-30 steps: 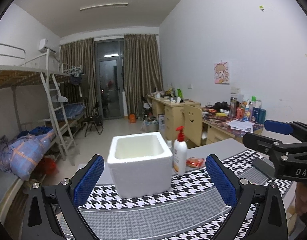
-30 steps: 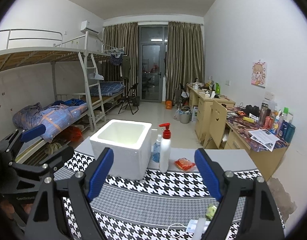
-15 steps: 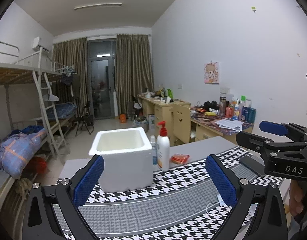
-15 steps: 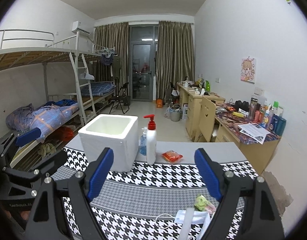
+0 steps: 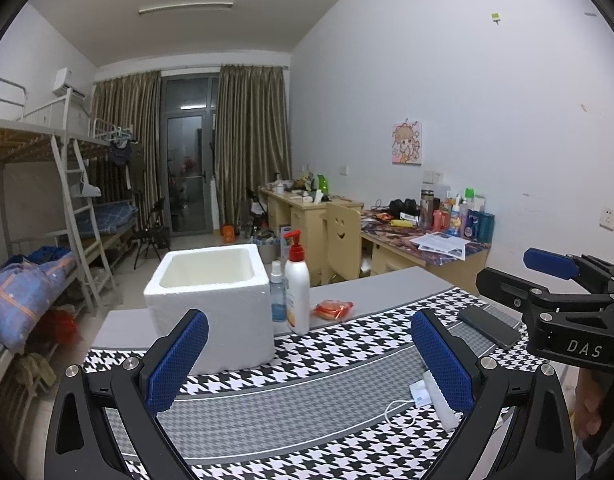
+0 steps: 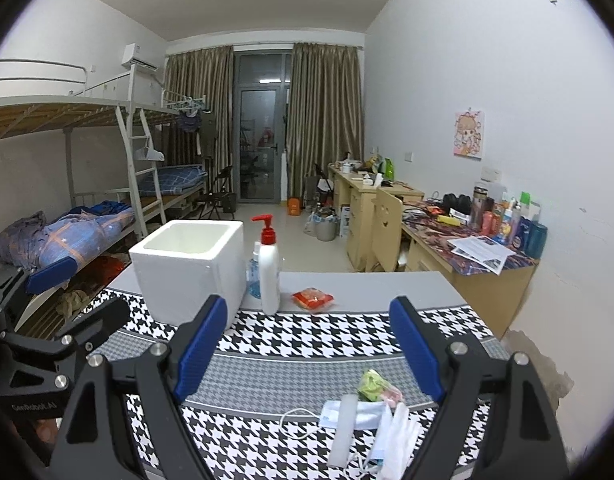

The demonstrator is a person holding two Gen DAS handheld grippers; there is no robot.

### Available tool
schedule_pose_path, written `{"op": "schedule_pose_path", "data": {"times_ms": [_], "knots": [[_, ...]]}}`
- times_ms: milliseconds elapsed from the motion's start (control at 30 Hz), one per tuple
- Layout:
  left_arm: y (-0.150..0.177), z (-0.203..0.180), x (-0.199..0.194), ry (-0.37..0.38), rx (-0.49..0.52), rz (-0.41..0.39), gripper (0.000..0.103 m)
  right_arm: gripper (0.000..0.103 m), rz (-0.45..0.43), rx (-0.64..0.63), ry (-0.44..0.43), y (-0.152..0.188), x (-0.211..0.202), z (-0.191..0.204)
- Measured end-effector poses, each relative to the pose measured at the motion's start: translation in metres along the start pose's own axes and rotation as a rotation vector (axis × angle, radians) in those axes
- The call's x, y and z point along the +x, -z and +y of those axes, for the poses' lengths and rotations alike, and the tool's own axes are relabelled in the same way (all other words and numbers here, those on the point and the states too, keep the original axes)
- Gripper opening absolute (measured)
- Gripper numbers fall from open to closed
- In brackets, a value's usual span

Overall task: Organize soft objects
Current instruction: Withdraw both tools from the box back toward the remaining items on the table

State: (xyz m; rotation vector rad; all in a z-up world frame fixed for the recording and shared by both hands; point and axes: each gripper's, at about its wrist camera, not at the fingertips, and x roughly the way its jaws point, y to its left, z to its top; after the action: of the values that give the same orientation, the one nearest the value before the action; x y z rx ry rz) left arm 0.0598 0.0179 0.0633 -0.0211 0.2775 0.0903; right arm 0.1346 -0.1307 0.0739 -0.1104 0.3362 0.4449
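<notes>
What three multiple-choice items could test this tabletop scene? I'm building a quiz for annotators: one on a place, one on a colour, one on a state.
1. Where is the orange snack packet?
A. inside the foam box
B. on the table, right of the pump bottle
C. between the right gripper's pads

2. What colour is the pump bottle's pump head?
A. red
B. green
C. black

3. How is the white foam box?
A. lidded
B. tipped over
C. upright, open-topped

Answers: 1 B, it lies on grey table beside the bottle. 2 A, the head is red. 3 C, its hollow shows from above.
</notes>
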Motion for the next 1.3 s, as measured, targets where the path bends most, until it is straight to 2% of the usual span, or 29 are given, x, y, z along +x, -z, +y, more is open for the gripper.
{"op": "schedule_pose_path", "data": {"times_ms": [267,600,1300], "knots": [[0.007,-0.013,0.005,0.018,-0.002,0.006,0.102,0.087,0.004,0.022,0.035,0.012,-0.003,-0.015],[0.025,-0.033,0.017,0.100,0.003,0.043,0.102,0.087,0.017,0.059,0.098,0.036,-0.008,-0.032],[0.048,-0.069,0.044,0.158,0.001,0.115,0.102,0.087,0.063,0.099,0.154,0.062,-0.010,-0.068]]}}
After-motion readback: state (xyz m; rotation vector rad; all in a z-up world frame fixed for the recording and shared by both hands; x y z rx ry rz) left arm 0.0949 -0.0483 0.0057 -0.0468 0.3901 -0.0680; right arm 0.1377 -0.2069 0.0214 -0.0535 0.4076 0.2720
